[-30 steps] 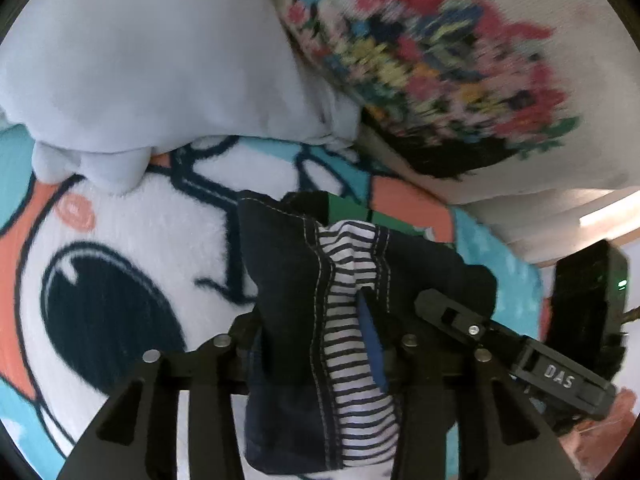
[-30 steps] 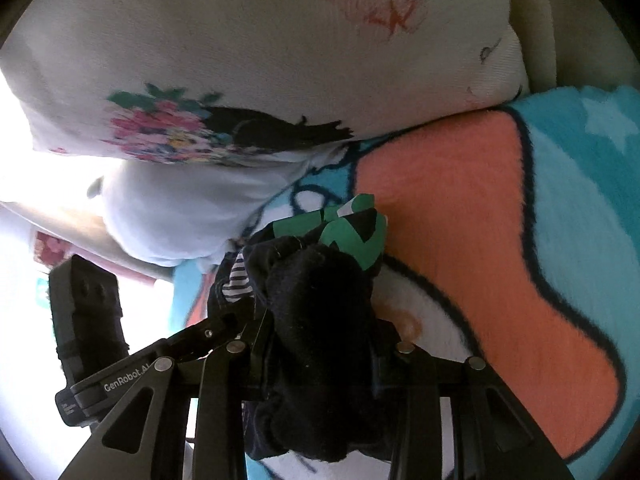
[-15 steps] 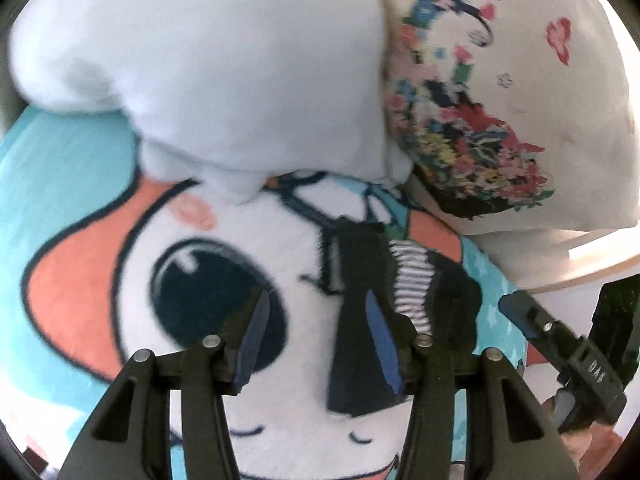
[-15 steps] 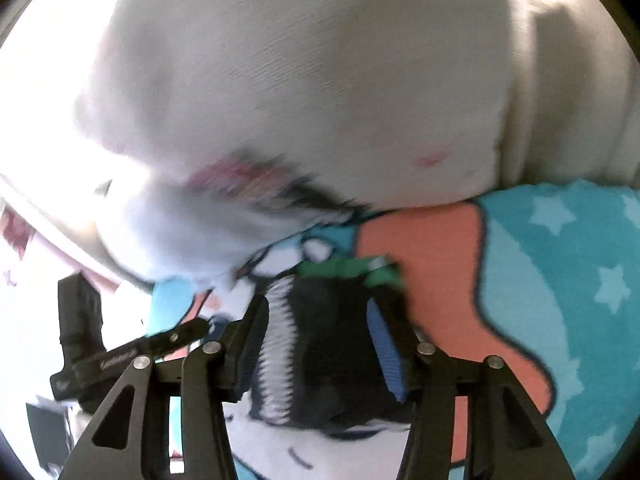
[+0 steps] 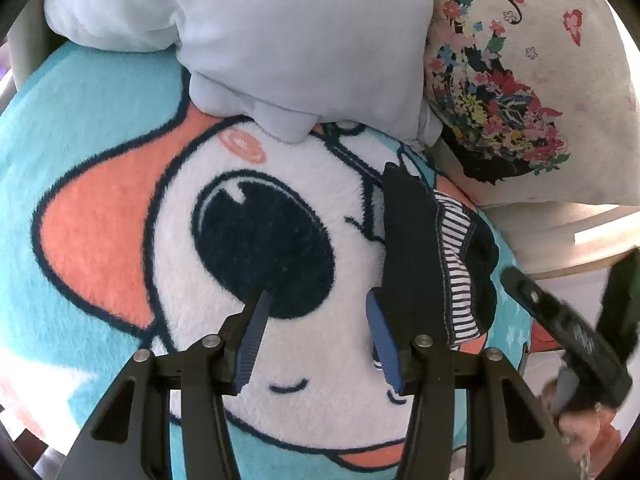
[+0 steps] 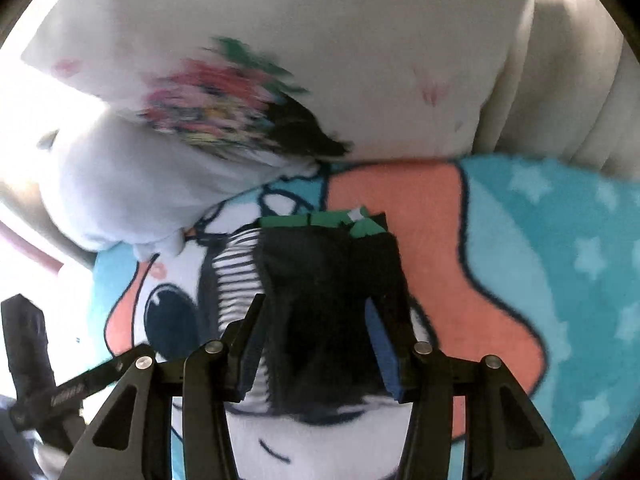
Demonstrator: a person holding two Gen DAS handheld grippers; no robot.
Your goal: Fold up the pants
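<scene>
The folded dark pants (image 5: 420, 256), with a black-and-white striped lining showing, lie as a small bundle on the cartoon-print fleece blanket (image 5: 120, 208). My left gripper (image 5: 316, 336) is open and empty, with the bundle just beyond its right finger. In the right wrist view the same pants (image 6: 320, 288) lie flat with a green patch at the far edge. My right gripper (image 6: 316, 340) is open above them, one finger at each side, gripping nothing. The other gripper shows at the edge of each view.
A pale blue cushion (image 5: 280, 40) and a white floral-print pillow (image 5: 520, 80) lie against the far edge of the blanket, close behind the pants. The blanket (image 6: 540, 280) stretches right in teal with stars.
Both grippers have opened and let go of the pants, then pulled back. The bundle now lies on the blanket. The left gripper has shifted left of it.
</scene>
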